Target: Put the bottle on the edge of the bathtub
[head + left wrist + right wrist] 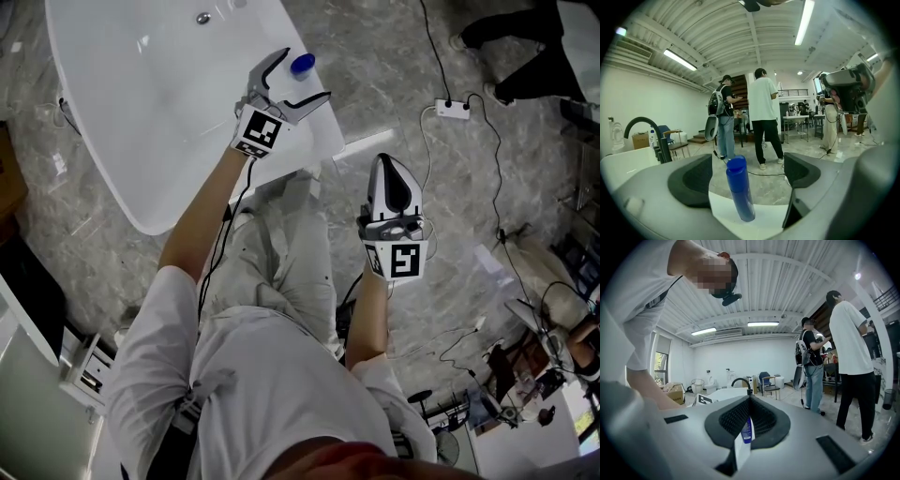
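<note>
Left tool point(306, 75) is spread wide around the tall blue plastic bottle point(739, 190). Neither pad touches it, so the bottle stands on its own, close to upright, on the flat rim of the white bathtub point(323, 136). The placing looks done. Right tool point(392, 169) is closed on nothing and held apart over the grey marbled floor point(394, 56), probably to be out of the way. The bottle sits near the rim's outer edge, with the drop to the floor just beyond. Open room for pulling away lies upward and back toward the person.
</note>
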